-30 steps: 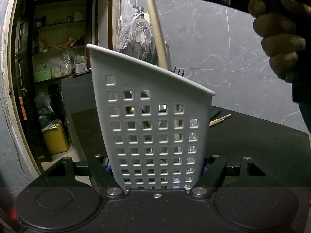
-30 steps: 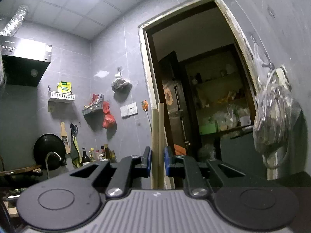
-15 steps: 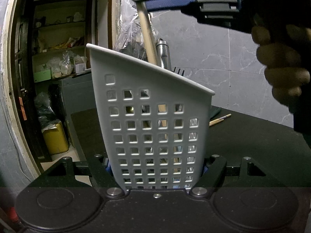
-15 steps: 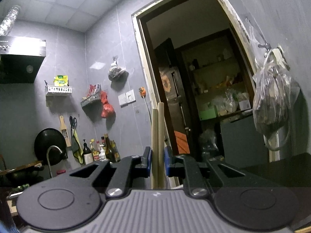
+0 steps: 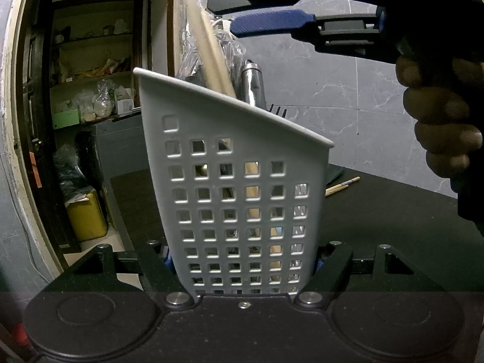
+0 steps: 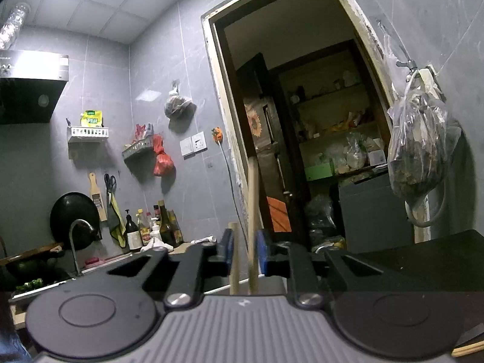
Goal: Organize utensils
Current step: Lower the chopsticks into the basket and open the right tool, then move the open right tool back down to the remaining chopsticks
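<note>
One white perforated utensil holder (image 5: 242,199) stands upright on the dark countertop (image 5: 393,211), its rim slanting down from left to right in the left wrist view. The left gripper (image 5: 243,267) is clamped on the base of the holder, one finger at each side wall.

Two wooden chopsticks (image 6: 252,211) are visible in the right wrist view. Both stand nearly upright, long axes vertical, lower ends pointing down toward the holder; one top reaches well above the other. In the left wrist view they appear as a motion-blurred streak entering the holder near its tall side, leaning slightly left at the top.

The right gripper (image 6: 244,252) has just been opening. Its blue pads (image 6: 262,252) stand apart with both chopsticks in the gap; the longer one lies against the right-hand pad, so whether it is fully free cannot be told.

Inside the holder: one steel handle (image 5: 252,83) upright and one set of dark fork tines (image 5: 278,110) pointing up. One further pair of chopsticks (image 5: 343,185) lies flat on the countertop behind the holder.
</note>
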Motion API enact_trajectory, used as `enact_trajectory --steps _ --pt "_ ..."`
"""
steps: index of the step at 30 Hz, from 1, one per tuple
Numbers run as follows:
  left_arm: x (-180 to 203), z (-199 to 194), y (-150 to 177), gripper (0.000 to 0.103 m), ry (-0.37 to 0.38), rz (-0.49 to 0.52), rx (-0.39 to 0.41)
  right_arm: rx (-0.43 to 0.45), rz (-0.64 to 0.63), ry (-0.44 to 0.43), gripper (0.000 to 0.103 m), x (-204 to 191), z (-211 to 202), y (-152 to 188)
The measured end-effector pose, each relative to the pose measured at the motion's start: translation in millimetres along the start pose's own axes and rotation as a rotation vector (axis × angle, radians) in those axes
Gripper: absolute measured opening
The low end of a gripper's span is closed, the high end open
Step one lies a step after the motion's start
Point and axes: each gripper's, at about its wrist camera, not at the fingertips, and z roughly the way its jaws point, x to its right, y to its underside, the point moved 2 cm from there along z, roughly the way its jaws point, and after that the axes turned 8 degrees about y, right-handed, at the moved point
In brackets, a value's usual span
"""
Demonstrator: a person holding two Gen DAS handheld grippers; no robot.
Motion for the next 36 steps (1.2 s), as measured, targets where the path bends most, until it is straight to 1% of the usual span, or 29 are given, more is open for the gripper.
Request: enact_trajectory --steps 1,2,4,5,6,7,8,10,13,16,18,21,22,25,27,30,33,36 --pt "-0.5 -0.3 -0.4 0.076 0.0 0.0 0.0 0.0 -0.001 0.001 0.032 0.5 -0.6 0.3" --pt "-0.5 -0.2 -0.4 0.076 0.0 0.0 0.0 0.001 -0.002 0.003 0.035 0.9 -1.6 0.4" --pt "-0.5 -0.2 -0.5 0.076 0.0 0.0 0.0 0.007 0.003 0.005 0.051 2.6 -4.3 0.2" --pt "-0.4 -0.1 -0.4 0.076 0.0 0.0 0.0 0.011 0.007 0.008 0.054 3.8 -6.4 -0.1" --pt "-1.5 -0.9 -0.4 0.076 0.0 0.0 0.0 0.017 0.011 0.012 0.06 5.3 -8.7 -0.3" --pt "-0.3 -0.1 -0.5 0.076 0.0 0.001 -0.001 0.024 0.014 0.018 0.068 7.1 -11.5 -0.7" --pt "-0.3 -0.1 -0.5 0.076 0.0 0.0 -0.001 0.036 0.018 0.027 0.073 9.6 -15.1 -1.4" --pt "-0.2 -0.1 -0.4 0.076 0.0 0.0 0.0 0.058 0.021 0.06 0.092 15.3 -22.3 -3.1" --pt "-0.3 0.0 -0.5 0.076 0.0 0.0 0.0 0.092 0.038 0.148 0.103 29.9 -34.9 -5.5" --pt "2.6 2.3 0.1 0.076 0.0 0.0 0.001 0.081 0.089 0.252 0.103 50.6 -42.9 -4.1" --pt "2.4 2.9 0.4 0.076 -0.001 0.0 0.001 0.048 0.121 0.341 0.103 64.9 -43.9 0.2" --pt "2.6 3.0 0.5 0.076 -0.001 0.001 0.001 -0.072 0.183 0.503 0.103 91.8 -38.0 11.4" --pt "2.4 3.0 0.5 0.076 -0.001 0.001 0.001 -0.132 0.208 0.559 0.103 102.8 -33.7 17.1" --pt "2.8 3.1 0.5 0.076 0.0 0.0 0.0 -0.291 0.275 0.654 0.103 130.0 -22.0 35.6" --pt "4.2 4.0 2.1 0.076 0.0 0.001 0.0 -0.367 0.312 0.688 0.103 142.7 -16.4 48.4" --pt "4.6 5.6 2.5 0.076 0.001 -0.002 -0.002 -0.437 0.338 0.711 0.103 154.2 -11.9 61.2" --pt "4.9 6.7 3.2 0.076 0.002 -0.002 -0.003 -0.497 0.317 0.71 0.103 156.4 -6.6 71.3" --pt "4.8 7.7 3.3 0.076 0.001 -0.001 -0.004 -0.537 0.261 0.683 0.103 154.4 -0.6 77.6"
